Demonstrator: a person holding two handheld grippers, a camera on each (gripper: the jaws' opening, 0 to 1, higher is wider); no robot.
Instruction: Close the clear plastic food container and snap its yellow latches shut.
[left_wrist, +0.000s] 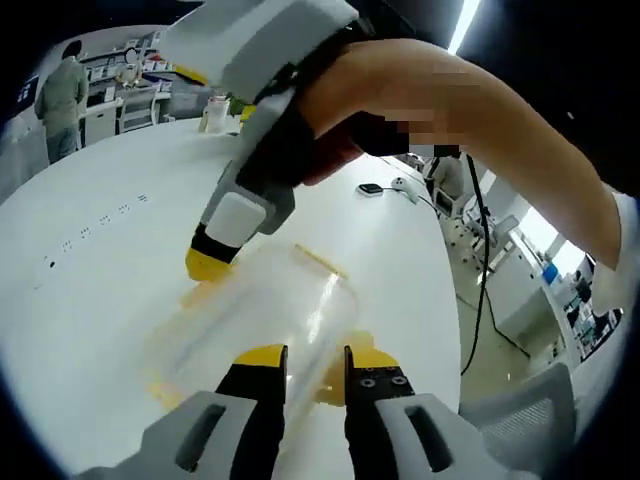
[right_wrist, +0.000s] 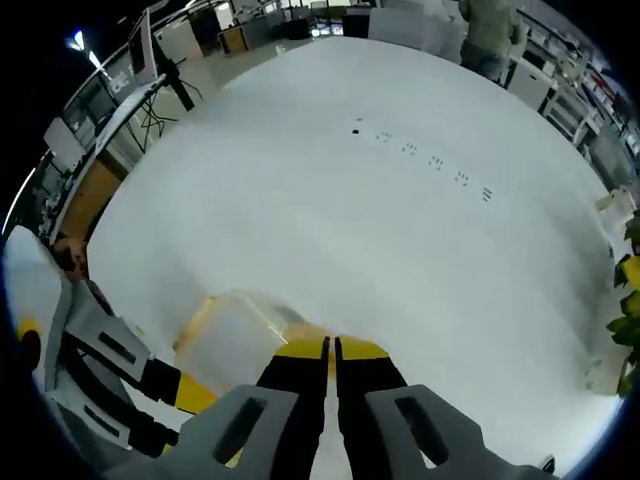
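The table (left_wrist: 90, 250) was white, marked with a short row of small dark dots. The container (left_wrist: 262, 318) was clear plastic with yellow latches (left_wrist: 318, 260) along its edges. The left gripper (left_wrist: 315, 362) had yellow tips, black jaws and light grey housings. The right gripper (right_wrist: 330, 347) showed the same scheme: yellow tips, black jaws, grey body. A person (left_wrist: 60, 95) in the background wore a grey-green top. A small black object (left_wrist: 371, 189) lay on the white table surface.

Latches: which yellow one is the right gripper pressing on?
The far-side latch, under the right gripper tips; the near latch sits between the left gripper jaws.
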